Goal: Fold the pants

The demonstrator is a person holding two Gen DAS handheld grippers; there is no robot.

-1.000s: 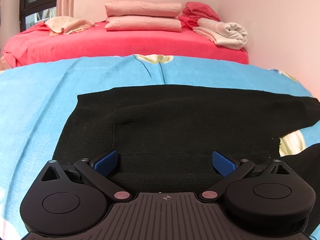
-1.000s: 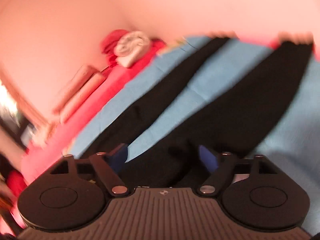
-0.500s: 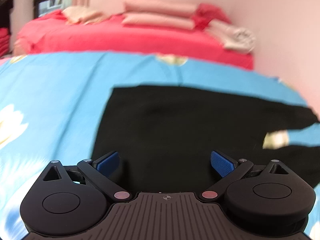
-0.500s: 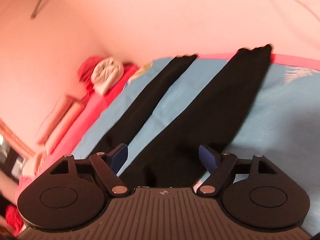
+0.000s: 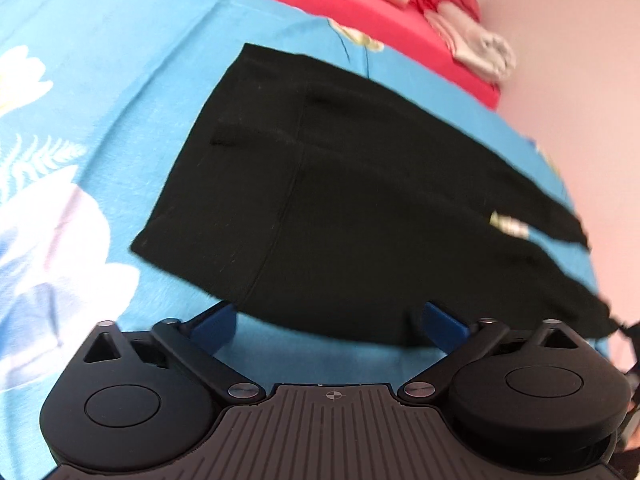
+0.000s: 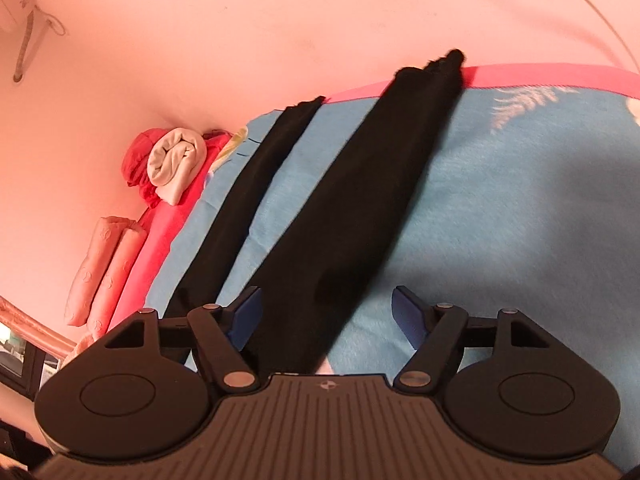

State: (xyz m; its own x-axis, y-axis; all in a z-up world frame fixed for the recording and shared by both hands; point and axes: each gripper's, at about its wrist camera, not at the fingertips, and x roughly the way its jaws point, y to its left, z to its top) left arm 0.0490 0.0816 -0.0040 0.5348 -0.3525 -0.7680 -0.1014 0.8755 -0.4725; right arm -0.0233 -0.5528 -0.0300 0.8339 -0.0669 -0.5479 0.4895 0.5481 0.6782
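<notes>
Two grippers sit at the near edge of the pants, which lie flat and unfolded on the blue sheet, legs apart and running toward the wall. The left gripper stands wide and holds nothing, its pads level with the waist hem. The right gripper is closing, with the near leg passing by its left pad, yet nothing is pinched so far. For a clean first fold, each tool should probably bite the near edge only, taking both layers of cloth but none of the sheet below. Both should then lift together and carry the near leg over onto the far leg, edges matched, so the seam stays straight.
</notes>
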